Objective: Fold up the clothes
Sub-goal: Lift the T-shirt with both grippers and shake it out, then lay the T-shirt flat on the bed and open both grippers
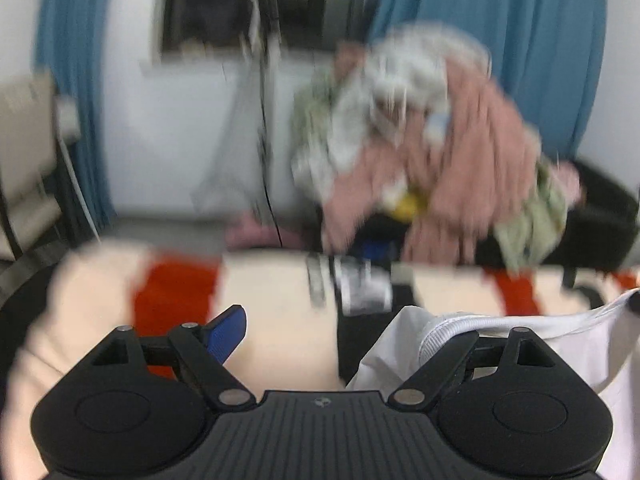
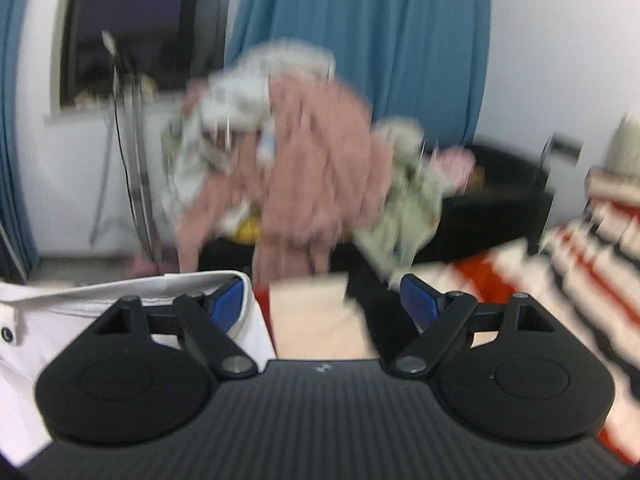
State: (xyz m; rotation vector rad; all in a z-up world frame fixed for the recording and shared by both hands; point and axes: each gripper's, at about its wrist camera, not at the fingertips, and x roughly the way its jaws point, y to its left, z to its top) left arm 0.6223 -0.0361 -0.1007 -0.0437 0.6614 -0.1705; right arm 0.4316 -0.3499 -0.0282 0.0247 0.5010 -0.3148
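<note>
Lower right of the left wrist view: a white garment (image 1: 520, 344) with a ribbed collar band is draped over the right finger of the left gripper (image 1: 332, 332), whose jaws are spread. Its hem runs roughly left to right. Lower left of the right wrist view, the same cloth (image 2: 60, 320) covers the left blue pad (image 2: 226, 304) of the right gripper (image 2: 324, 304), jaws spread wide. Behind, a blurred heap of clothes (image 2: 304, 168) is seen.
</note>
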